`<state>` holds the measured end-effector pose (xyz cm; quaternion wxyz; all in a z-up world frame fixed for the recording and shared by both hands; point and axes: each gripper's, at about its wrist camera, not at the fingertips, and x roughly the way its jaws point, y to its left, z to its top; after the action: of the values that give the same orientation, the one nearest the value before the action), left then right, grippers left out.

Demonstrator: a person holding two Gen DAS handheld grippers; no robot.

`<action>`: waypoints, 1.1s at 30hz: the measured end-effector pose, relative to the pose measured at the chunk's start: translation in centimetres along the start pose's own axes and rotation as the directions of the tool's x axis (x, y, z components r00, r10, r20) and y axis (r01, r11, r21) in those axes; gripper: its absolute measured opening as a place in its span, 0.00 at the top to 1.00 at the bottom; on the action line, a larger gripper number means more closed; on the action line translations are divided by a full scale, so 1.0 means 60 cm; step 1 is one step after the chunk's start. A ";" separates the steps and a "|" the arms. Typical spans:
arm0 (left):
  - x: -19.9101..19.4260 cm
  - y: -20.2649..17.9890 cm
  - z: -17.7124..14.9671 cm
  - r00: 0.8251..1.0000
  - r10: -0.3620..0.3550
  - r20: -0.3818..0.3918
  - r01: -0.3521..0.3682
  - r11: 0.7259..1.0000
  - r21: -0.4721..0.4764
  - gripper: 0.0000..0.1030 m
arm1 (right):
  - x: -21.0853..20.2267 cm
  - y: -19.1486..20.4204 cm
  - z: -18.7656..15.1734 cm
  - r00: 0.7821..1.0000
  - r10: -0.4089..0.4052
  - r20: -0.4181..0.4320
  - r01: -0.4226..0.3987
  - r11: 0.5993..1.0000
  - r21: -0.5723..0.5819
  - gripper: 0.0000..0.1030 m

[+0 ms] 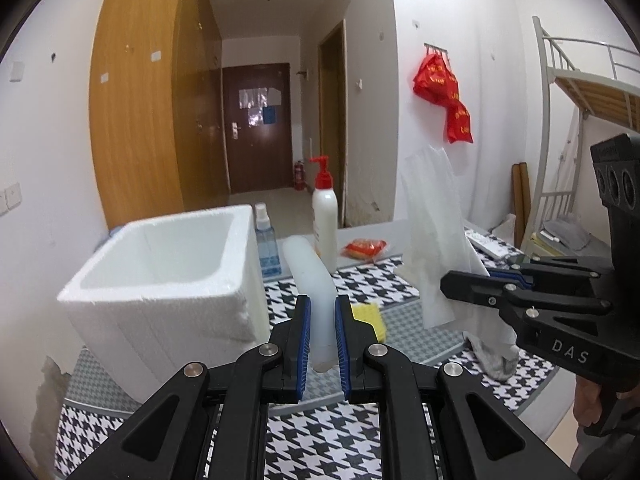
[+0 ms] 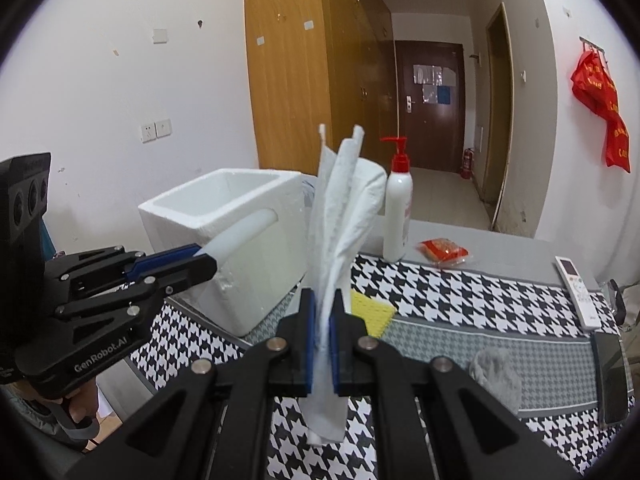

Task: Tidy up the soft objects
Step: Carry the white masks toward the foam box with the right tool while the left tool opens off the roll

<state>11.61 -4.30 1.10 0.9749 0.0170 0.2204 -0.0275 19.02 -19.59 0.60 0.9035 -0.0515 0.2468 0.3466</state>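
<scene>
- L gripper (image 1: 322, 344): blue-padded fingers (image 1: 304, 344) clamped on a translucent white, bent soft foam tube (image 1: 310, 276), held in the air just beside the open white styrofoam box (image 1: 160, 280).
- R gripper (image 2: 323, 344): fingers clamped on a folded white paper towel sheet (image 2: 344, 216), standing upright above the table.
- Box interior looks bare from both views, so prob. nothing stowed yet.
- On the black-and-white houndstooth tablecloth (image 2: 460, 292), not yet picked up: yellow flat sponge (image 2: 374, 314) near the box, grey crumpled cloth (image 2: 496, 374) nearer the R side.
- Judgement: early stage; two items lifted, none placed, at least two left.
- Likely next: tube into the box, w/ towel after.
</scene>
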 end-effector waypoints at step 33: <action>-0.034 0.057 0.059 0.986 0.129 0.109 -0.128 0.992 -0.016 0.92 | 0.019 0.041 0.074 0.991 0.107 0.075 -0.101 0.992 -0.077 0.91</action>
<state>11.52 -0.96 5.23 0.9853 0.0252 0.1650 0.0355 19.96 -15.91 4.14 0.8907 -0.0576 0.2005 0.4039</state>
